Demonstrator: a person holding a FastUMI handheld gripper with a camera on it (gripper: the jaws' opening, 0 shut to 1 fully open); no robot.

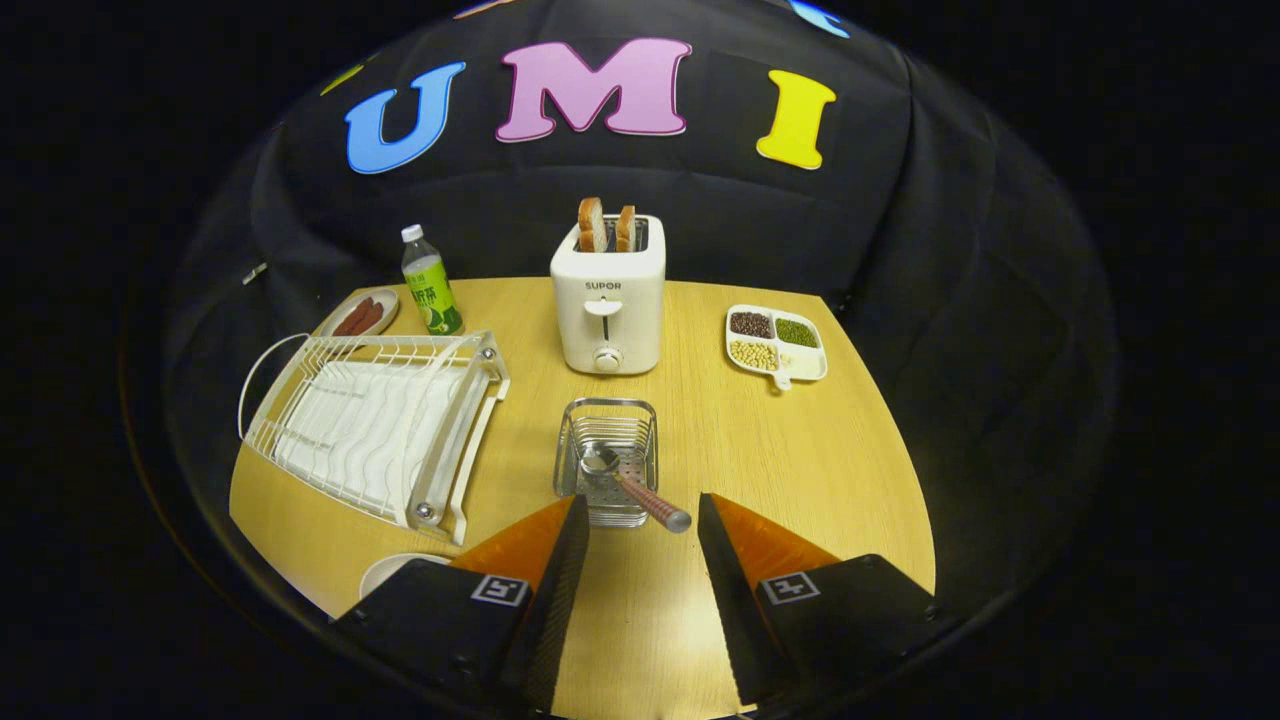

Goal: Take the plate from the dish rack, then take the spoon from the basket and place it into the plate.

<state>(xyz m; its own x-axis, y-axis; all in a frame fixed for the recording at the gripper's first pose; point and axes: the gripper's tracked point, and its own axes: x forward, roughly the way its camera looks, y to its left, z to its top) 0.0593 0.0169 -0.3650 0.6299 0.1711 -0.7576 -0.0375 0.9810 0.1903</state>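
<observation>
On the round wooden table (800,450), the gripper (640,520) hangs with fingers spread wide, holding nothing. Just ahead of them a metal spoon with a reddish patterned handle (640,493) leans in the perforated steel basket (606,455). The round white plate (392,570) lies beside the left finger, near the empty white wire dish rack (375,425).

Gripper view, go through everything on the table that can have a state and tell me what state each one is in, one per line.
gripper: open, holding nothing
spoon: in the basket, handle sticking out over the rim
wire basket: upright, holds the spoon
dish rack: no plate in it
plate: on the table beside the fingers
toaster: two slices up
bottle: upright, capped
</observation>
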